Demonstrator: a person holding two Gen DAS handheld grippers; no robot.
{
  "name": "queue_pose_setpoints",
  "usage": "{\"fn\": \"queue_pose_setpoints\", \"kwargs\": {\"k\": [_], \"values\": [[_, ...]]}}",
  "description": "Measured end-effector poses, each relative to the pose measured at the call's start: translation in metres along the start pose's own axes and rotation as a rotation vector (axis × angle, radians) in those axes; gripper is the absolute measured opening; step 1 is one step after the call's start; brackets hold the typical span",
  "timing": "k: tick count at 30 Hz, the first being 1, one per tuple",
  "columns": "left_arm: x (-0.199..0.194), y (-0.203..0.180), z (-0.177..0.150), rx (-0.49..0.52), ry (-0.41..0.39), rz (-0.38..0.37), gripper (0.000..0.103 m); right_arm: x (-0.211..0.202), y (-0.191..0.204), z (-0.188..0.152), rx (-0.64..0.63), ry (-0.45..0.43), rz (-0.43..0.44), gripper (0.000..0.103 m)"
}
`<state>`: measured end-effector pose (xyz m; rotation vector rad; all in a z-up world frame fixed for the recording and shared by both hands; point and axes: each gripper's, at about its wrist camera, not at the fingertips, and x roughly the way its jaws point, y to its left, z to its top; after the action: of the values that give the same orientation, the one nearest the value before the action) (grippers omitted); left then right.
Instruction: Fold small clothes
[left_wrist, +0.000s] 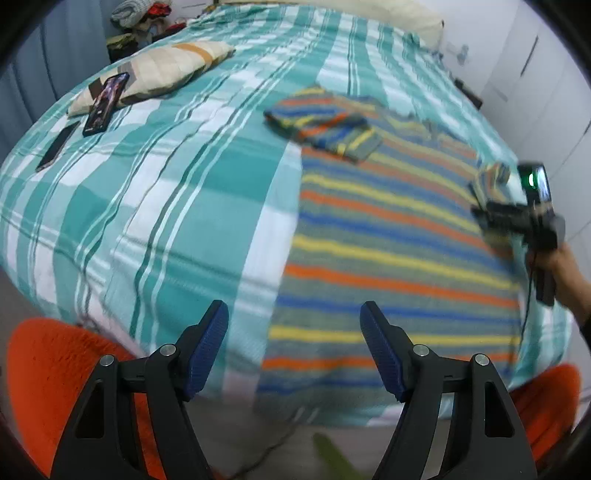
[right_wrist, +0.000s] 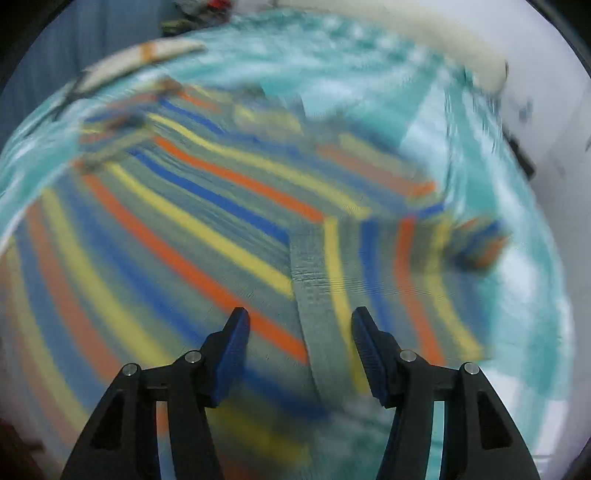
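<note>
Blue-padded fingers of the left tool (left_wrist: 294, 325) stand wide apart with nothing between them, above the near edge of the bed (left_wrist: 177, 192) with its teal-and-white checked sheet. On it lies the striped shirt (left_wrist: 391, 258) in grey-green, orange, yellow and blue, one sleeve folded in across its top. The right tool (right_wrist: 300, 326), half open and empty, hangs over the shirt's folded right side; that view is blurred.

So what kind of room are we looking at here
Most likely a bedroom. A wide bed under a teal and white plaid bedsheet fills the view, a cream patchwork pillow lies near its far corner, and a heap of loose clothes sits beyond it. A striped multicoloured shirt is spread out for folding.
</note>
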<state>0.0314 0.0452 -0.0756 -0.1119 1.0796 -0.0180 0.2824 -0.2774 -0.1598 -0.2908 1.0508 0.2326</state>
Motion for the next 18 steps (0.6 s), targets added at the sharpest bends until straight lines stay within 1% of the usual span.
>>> {"fn": "queue_pose_setpoints", "kwargs": {"k": [1,2,3,4,5,6,7,9,11,12,13,14,16,18], "values": [[0.001,0.002,-0.004,0.01,0.005,0.015,0.076,0.003,-0.005,-0.003,0.053,-0.028,0.018,0.023],[0.0,0.004,-0.009,0.02,0.004,0.039,0.076,-0.006,-0.023,-0.01,0.119,-0.061,0.014,0.003],[0.001,0.007,-0.013,0.024,0.0,0.049,0.076,-0.01,-0.039,-0.009,0.197,-0.076,0.004,0.004],[0.001,0.01,-0.017,0.025,-0.002,0.06,0.076,-0.022,-0.063,-0.013,0.294,-0.11,0.004,0.004],[0.0,0.012,-0.02,0.023,-0.001,0.064,0.076,-0.038,-0.092,-0.022,0.385,-0.151,-0.012,0.004],[0.0,0.015,-0.022,0.016,0.004,0.062,0.076,-0.05,-0.116,-0.035,0.454,-0.174,-0.03,0.004],[0.001,0.017,-0.024,0.007,0.012,0.053,0.076,-0.067,-0.153,-0.054,0.574,-0.2,-0.048,0.004],[0.005,0.017,-0.025,-0.006,0.025,0.039,0.076,-0.091,-0.221,-0.098,0.794,-0.213,-0.088,0.004],[0.009,0.01,-0.024,-0.002,0.041,0.024,0.076,-0.098,-0.267,-0.133,0.913,-0.19,-0.13,0.004],[0.011,0.005,-0.024,0.006,0.049,0.017,0.076,-0.101,-0.282,-0.142,0.937,-0.179,-0.132,0.004],[0.013,0.0,-0.023,0.015,0.053,0.012,0.076,-0.094,-0.297,-0.154,0.97,-0.157,-0.097,0.004],[0.013,-0.007,-0.023,0.03,0.056,0.006,0.076,-0.088,-0.302,-0.155,0.983,-0.145,-0.074,0.004],[0.01,-0.02,-0.023,0.064,0.049,0.005,0.076,-0.077,-0.303,-0.159,1.001,-0.115,-0.049,0.004],[0.008,-0.029,-0.024,0.096,0.043,0.01,0.076,-0.069,-0.296,-0.157,0.984,-0.107,-0.065,0.004]]}}
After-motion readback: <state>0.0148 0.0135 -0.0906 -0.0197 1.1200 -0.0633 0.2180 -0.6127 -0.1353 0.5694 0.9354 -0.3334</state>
